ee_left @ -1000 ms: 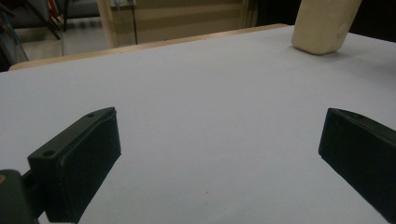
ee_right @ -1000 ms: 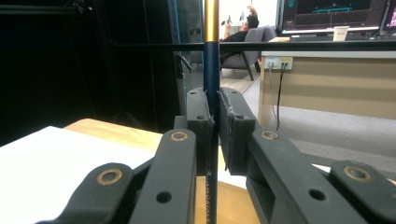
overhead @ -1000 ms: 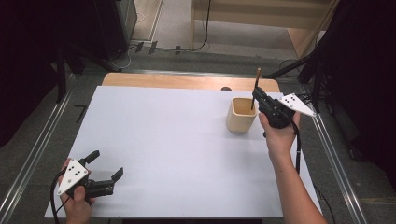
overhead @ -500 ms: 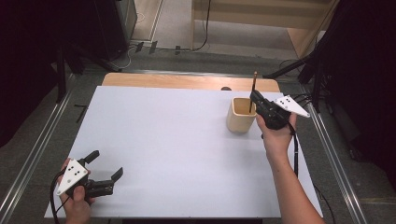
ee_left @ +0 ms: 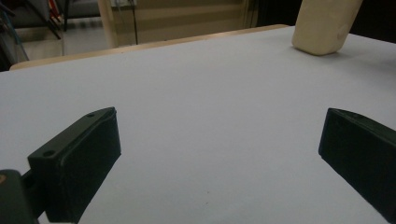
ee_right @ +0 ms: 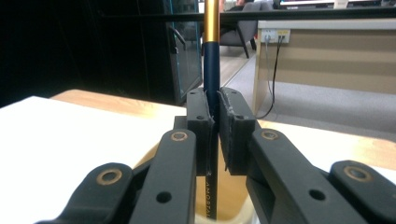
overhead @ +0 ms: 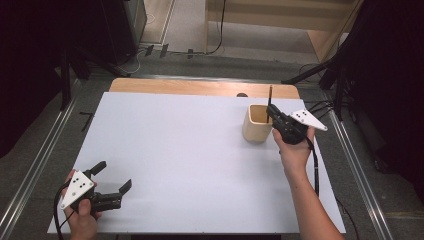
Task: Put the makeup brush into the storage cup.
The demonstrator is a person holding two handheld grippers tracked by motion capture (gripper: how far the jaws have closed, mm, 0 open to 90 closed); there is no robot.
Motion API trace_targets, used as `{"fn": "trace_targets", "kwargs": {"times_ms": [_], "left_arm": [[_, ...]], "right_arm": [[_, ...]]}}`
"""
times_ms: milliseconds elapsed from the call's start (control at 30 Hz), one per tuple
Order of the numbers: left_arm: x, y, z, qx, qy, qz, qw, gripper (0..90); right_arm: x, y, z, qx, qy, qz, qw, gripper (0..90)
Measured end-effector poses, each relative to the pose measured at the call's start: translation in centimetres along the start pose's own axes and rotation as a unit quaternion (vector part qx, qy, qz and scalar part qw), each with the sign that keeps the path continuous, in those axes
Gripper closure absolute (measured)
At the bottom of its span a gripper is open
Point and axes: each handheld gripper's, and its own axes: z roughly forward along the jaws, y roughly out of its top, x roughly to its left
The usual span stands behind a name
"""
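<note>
A tan cup (overhead: 257, 124) stands on the white table top (overhead: 190, 145) at the back right. My right gripper (overhead: 273, 118) is at the cup's right rim, shut on a dark blue pencil (overhead: 270, 101) held upright, its lower end inside the cup. In the right gripper view the jaws clamp the pencil (ee_right: 211, 70) below its gold band, and the cup's inside (ee_right: 233, 205) shows beneath my right gripper (ee_right: 215, 122). My left gripper (overhead: 115, 175) rests near the front left corner, open and holding nothing. The left gripper view has its jaws (ee_left: 219, 154) spread wide, with the cup (ee_left: 324, 23) far off.
A wooden strip (overhead: 200, 87) runs along the table's far edge. Metal rails (overhead: 40, 165) flank the table on both sides. A cable (overhead: 316, 170) trails from the right gripper along the person's forearm.
My right gripper has sunk slightly and shifted left, bringing the pencil lower into the cup. The left gripper has stayed in place.
</note>
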Motion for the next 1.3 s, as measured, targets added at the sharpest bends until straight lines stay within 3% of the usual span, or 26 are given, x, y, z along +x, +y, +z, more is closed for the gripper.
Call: {"fn": "trace_targets", "kwargs": {"times_ms": [267, 367, 400, 433, 567, 700, 800, 833, 867, 1100, 1300], "left_arm": [[0.0, 0.0, 0.0, 0.001, 0.0, 0.0, 1.0, 0.0], [0.0, 0.0, 0.0, 0.001, 0.0, 0.001, 1.0, 0.0], [0.0, 0.0, 0.0, 0.001, 0.0, 0.001, 1.0, 0.0], [0.0, 0.0, 0.0, 0.001, 0.0, 0.001, 1.0, 0.0], [0.0, 0.0, 0.0, 0.0, 0.0, 0.0, 1.0, 0.0], [0.0, 0.0, 0.0, -0.001, 0.001, 0.0, 1.0, 0.0], [0.0, 0.0, 0.0, -0.001, 0.001, -0.001, 1.0, 0.0], [0.0, 0.0, 0.0, -0.001, 0.001, -0.002, 1.0, 0.0], [0.0, 0.0, 0.0, -0.001, 0.0, -0.002, 1.0, 0.0], [0.0, 0.0, 0.0, -0.001, 0.0, -0.001, 1.0, 0.0], [0.0, 0.0, -0.1, -0.001, 0.0, 0.0, 1.0, 0.0]], "right_arm": [[0.0, -1.1, 0.0, 0.016, -0.016, -0.019, 0.9996, 83.3], [0.2, -1.0, -0.3, 0.016, -0.013, -0.025, 0.9995, 64.9], [0.2, -1.0, -0.3, 0.016, -0.013, -0.025, 0.9995, 64.9], [0.4, -0.8, -0.7, 0.015, -0.012, -0.032, 0.9993, 57.1], [0.5, -0.5, -1.4, 0.018, -0.011, -0.036, 0.9991, 47.4], [0.7, -0.3, -2.2, 0.035, -0.012, -0.024, 0.999, 38.7], [0.7, -0.4, -2.8, 0.044, 0.002, -0.017, 0.9989, 21.7], [0.7, -0.4, -2.8, 0.044, 0.002, -0.017, 0.9989, 21.7], [0.6, -0.7, -3.1, 0.05, 0.013, -0.018, 0.9985, 12.9], [0.6, -1.8, -4.3, 0.051, 0.032, -0.031, 0.9977, 1.4], [0.5, -3.0, -5.2, 0.056, 0.033, -0.026, 0.9975, 0.0]]}}
